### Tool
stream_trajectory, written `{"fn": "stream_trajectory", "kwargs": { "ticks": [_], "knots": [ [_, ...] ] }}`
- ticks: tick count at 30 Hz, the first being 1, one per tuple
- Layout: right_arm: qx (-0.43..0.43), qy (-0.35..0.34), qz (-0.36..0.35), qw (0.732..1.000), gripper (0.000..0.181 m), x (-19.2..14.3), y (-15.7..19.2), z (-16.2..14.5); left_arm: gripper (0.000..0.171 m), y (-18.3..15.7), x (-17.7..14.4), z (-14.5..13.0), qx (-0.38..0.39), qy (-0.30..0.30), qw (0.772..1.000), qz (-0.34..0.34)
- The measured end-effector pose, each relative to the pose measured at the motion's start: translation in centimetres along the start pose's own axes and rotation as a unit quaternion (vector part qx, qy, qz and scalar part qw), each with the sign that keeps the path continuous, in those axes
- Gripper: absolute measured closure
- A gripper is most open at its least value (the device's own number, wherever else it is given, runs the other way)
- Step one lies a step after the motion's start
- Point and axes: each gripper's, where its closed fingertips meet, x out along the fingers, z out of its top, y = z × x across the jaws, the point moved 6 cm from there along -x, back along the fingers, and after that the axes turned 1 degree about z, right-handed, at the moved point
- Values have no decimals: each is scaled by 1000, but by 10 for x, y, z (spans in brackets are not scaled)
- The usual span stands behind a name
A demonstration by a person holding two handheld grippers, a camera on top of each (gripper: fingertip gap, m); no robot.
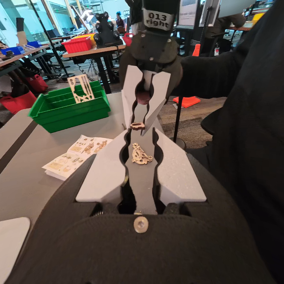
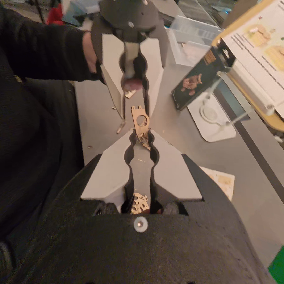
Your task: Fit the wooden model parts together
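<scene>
Our right gripper (image 1: pixel 137 128) pinches a small ringed wooden piece (image 1: pixel 137 126) at its tips, just above the grey table (image 1: pixel 30 153). Our left gripper (image 1: pixel 140 132) stands partly open and empty, its tips close to that piece. A larger fretwork part (image 1: pixel 141 154) lies flat on the table between the left fingers (image 1: pixel 107 166). Only the left wrist view shows the green bin (image 1: pixel 69 113) and instruction sheet (image 1: pixel 73 155) beyond; only the right wrist view shows the dark kit box (image 2: pixel 198 79).

Ring piece (image 2: pixel 140 121): flat pale wood, round hole, two end tabs, being pinched upright at its base. Fretwork piece (image 1: pixel 140 154): pale openwork cutout, lying flat on the desk (image 1: pixel 30 153).
</scene>
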Motion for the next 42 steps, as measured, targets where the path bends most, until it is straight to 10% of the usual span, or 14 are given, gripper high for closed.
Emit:
{"fn": "stream_trajectory", "kwargs": {
  "ticks": [7,21,42],
  "knots": [
    [116,102,-88,984,169,19,-22,-47,138,54,-36,-29,-46,58,996,57],
    [275,200,-79,937,169,109,-20,-104,147,95,-38,-162,-274,149,945,-97],
    [298,261,-93,913,169,147,-25,-118,140,66,-14,-171,-399,82,903,-134]
  ]
}}
